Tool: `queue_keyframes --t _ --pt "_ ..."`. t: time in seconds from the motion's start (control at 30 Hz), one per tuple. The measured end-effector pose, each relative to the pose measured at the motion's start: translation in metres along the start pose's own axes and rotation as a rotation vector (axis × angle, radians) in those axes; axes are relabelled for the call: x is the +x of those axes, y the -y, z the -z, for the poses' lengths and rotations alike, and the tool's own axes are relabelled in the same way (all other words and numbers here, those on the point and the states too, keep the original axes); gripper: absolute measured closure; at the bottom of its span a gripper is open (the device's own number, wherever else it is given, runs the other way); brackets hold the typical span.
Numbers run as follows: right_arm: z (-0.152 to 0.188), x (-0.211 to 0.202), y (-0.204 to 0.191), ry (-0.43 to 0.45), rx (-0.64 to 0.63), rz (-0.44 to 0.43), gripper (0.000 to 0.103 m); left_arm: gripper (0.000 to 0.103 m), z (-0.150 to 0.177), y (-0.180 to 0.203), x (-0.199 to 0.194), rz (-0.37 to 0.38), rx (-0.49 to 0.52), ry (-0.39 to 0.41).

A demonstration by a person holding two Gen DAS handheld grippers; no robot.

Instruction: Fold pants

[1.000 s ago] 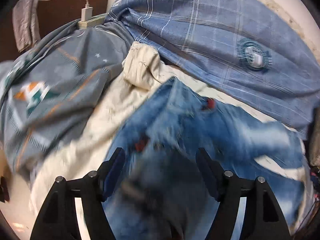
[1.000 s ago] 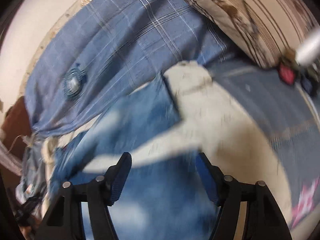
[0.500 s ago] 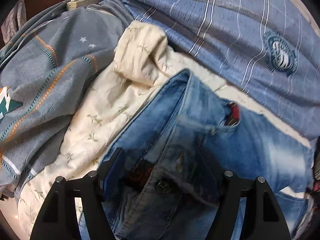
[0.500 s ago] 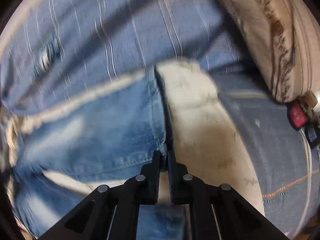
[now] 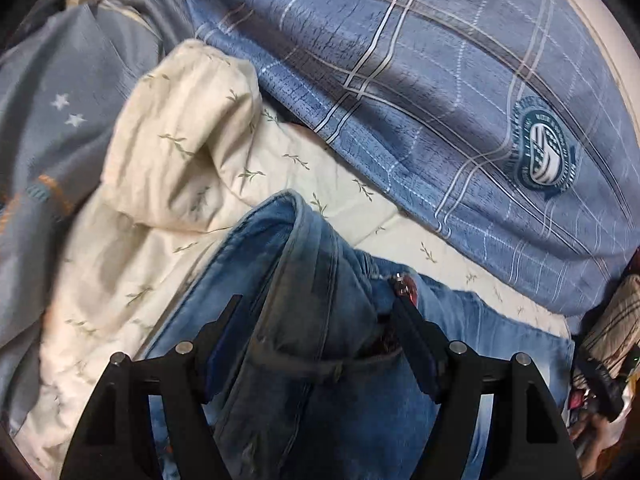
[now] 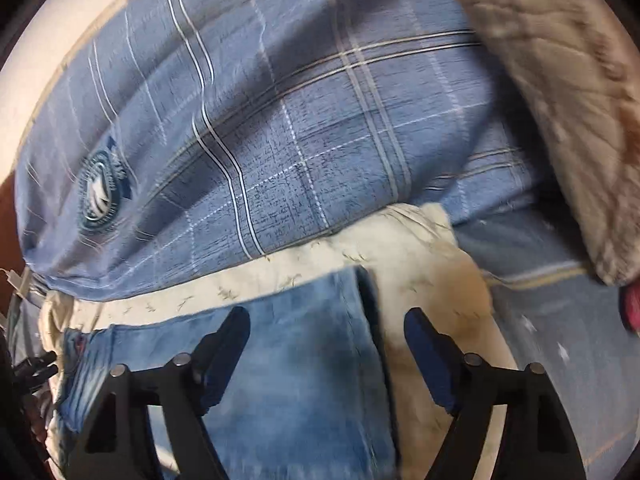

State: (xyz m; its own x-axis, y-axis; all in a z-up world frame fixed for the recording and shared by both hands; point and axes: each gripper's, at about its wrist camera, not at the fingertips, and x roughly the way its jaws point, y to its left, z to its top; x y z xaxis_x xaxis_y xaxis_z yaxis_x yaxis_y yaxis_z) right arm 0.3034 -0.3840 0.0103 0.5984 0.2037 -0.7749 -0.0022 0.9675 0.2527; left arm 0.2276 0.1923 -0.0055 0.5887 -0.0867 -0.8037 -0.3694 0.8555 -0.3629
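The blue jeans point(image 5: 320, 288) lie on a cream leaf-print sheet point(image 5: 180, 152). In the left wrist view their waistband end with a belt loop bunches up between the fingers of my left gripper point(image 5: 316, 340), which is open around it. In the right wrist view a flat faded part of the jeans point(image 6: 304, 352) with a straight edge lies under my right gripper point(image 6: 328, 352), which is open and empty just above the cloth.
A blue plaid pillow point(image 5: 420, 80) with a round badge lies behind the jeans, also in the right wrist view point(image 6: 300, 128). A grey-blue starred blanket point(image 5: 52, 120) is at the left. A beige striped cushion point(image 6: 560, 80) is at the right.
My right gripper was shut on the jeans' edge half a second ago and is now open. My left gripper has moved closer, with the waistband now bunched between its fingers.
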Motion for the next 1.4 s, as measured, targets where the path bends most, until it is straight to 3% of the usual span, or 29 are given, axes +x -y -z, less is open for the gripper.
queue_keyframes --t 0.27,0.3,0.33,0.37,0.43,0.53,0.77,0.9,1.07,1.2,1.27,1.3,1.33,1.37,1.4 --pt "-0.002 0.031 -0.002 -0.041 -0.028 0.043 0.049 0.029 -0.018 -0.004 0.030 -0.053 -0.051 -0.011" --pt "-0.003 0.034 -0.003 -0.045 -0.034 0.050 0.053 0.034 -0.021 -0.004 0.035 -0.056 -0.059 -0.023" --pt "-0.003 0.037 -0.004 -0.054 -0.043 0.065 0.066 0.048 -0.023 -0.003 0.040 -0.055 -0.059 -0.026" --pt "-0.003 0.038 -0.005 -0.059 -0.046 0.077 0.071 0.080 -0.025 -0.002 0.043 -0.055 -0.052 -0.034" --pt "-0.004 0.036 -0.006 -0.051 -0.049 0.085 0.097 0.087 -0.026 0.003 0.045 -0.048 -0.042 -0.055" --pt "-0.005 0.019 -0.011 -0.006 -0.063 0.103 0.100 0.088 -0.019 0.010 0.020 -0.041 -0.016 0.033" --pt "0.011 -0.083 -0.006 0.142 0.012 -0.018 0.100 0.088 0.022 0.003 -0.091 0.141 -0.025 0.173" --pt "0.058 -0.158 0.014 0.210 0.066 -0.114 0.100 0.088 0.084 -0.015 -0.153 0.228 -0.004 0.205" --pt "0.148 -0.204 0.045 0.175 0.149 -0.190 0.100 0.087 0.158 -0.045 -0.170 0.253 0.015 0.138" --pt "0.175 -0.185 0.061 0.041 0.225 -0.215 0.096 0.087 0.186 -0.054 -0.167 0.223 0.024 0.104" --pt "0.166 -0.170 0.060 -0.028 0.295 -0.252 0.084 0.086 0.197 -0.057 -0.178 0.228 0.028 0.115" --pt "0.160 -0.164 0.058 -0.043 0.313 -0.274 0.063 0.086 0.201 -0.056 -0.180 0.219 0.038 0.126" --pt "0.146 -0.156 0.049 -0.065 0.330 -0.300 0.025 0.086 0.203 -0.056 -0.181 0.212 0.039 0.122" --pt "0.135 -0.152 0.040 -0.066 0.338 -0.305 0.018 0.086 0.207 -0.056 -0.184 0.211 0.043 0.127" --pt "0.120 -0.148 0.029 -0.057 0.338 -0.319 0.018 0.086 0.210 -0.055 -0.184 0.207 0.048 0.133"
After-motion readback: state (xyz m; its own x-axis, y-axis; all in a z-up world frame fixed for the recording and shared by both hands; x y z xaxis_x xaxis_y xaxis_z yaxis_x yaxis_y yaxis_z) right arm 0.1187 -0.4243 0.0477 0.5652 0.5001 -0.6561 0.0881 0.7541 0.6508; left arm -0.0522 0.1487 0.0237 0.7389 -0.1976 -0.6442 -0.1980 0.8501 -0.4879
